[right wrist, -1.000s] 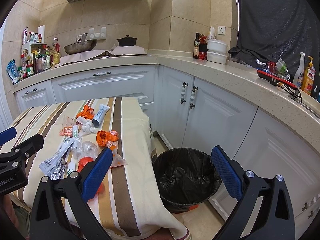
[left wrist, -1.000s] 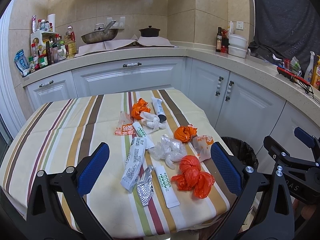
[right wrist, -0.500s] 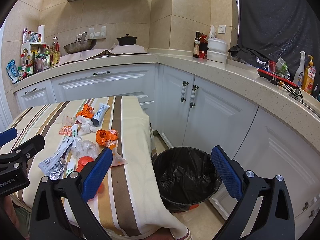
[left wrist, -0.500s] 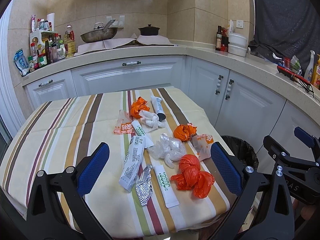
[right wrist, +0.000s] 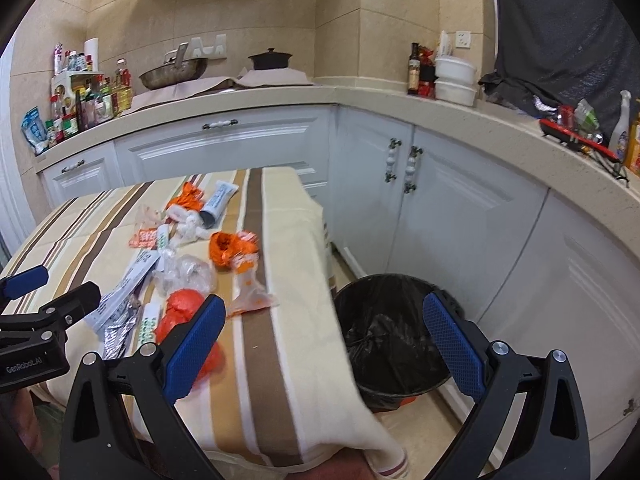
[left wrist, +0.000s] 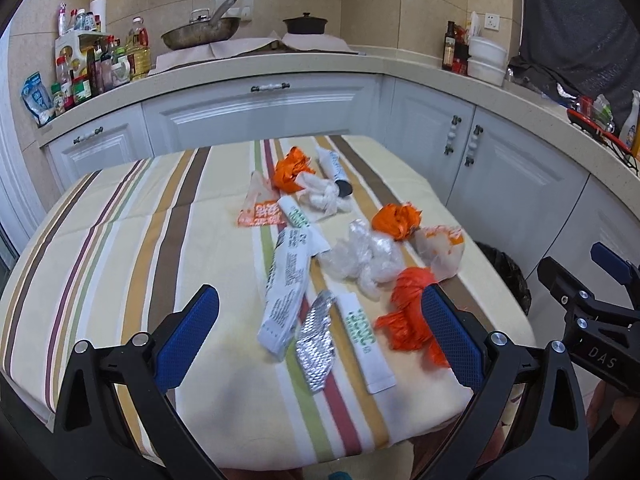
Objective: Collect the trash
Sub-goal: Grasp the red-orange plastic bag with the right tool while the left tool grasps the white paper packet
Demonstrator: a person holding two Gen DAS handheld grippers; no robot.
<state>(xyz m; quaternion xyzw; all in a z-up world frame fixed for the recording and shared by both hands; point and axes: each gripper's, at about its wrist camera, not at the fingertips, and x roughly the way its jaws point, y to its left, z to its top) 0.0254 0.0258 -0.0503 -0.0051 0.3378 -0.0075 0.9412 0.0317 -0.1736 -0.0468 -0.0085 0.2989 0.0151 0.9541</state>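
Note:
Trash lies scattered on a striped tablecloth [left wrist: 120, 248]: a big orange bag [left wrist: 408, 312], a small orange bag [left wrist: 396, 220], a clear plastic wad [left wrist: 364, 258], a foil strip [left wrist: 316, 344], white wrappers [left wrist: 286, 280] and a tube [left wrist: 334, 168]. A black-lined bin [right wrist: 384, 332] stands on the floor right of the table. My left gripper [left wrist: 316, 340] is open and empty above the table's near edge. My right gripper [right wrist: 324, 340] is open and empty, between the table corner and the bin.
White cabinets [right wrist: 448, 216] and a beige counter [left wrist: 280, 68] wrap around the back and right, with bottles, a wok [left wrist: 198, 34] and a black pot [left wrist: 305, 24] on top. The table edge [right wrist: 328, 320] lies close to the bin.
Both grippers have moved forward and tilted down a little; the trash and the bin look larger and nearer. Both jaws stay open.

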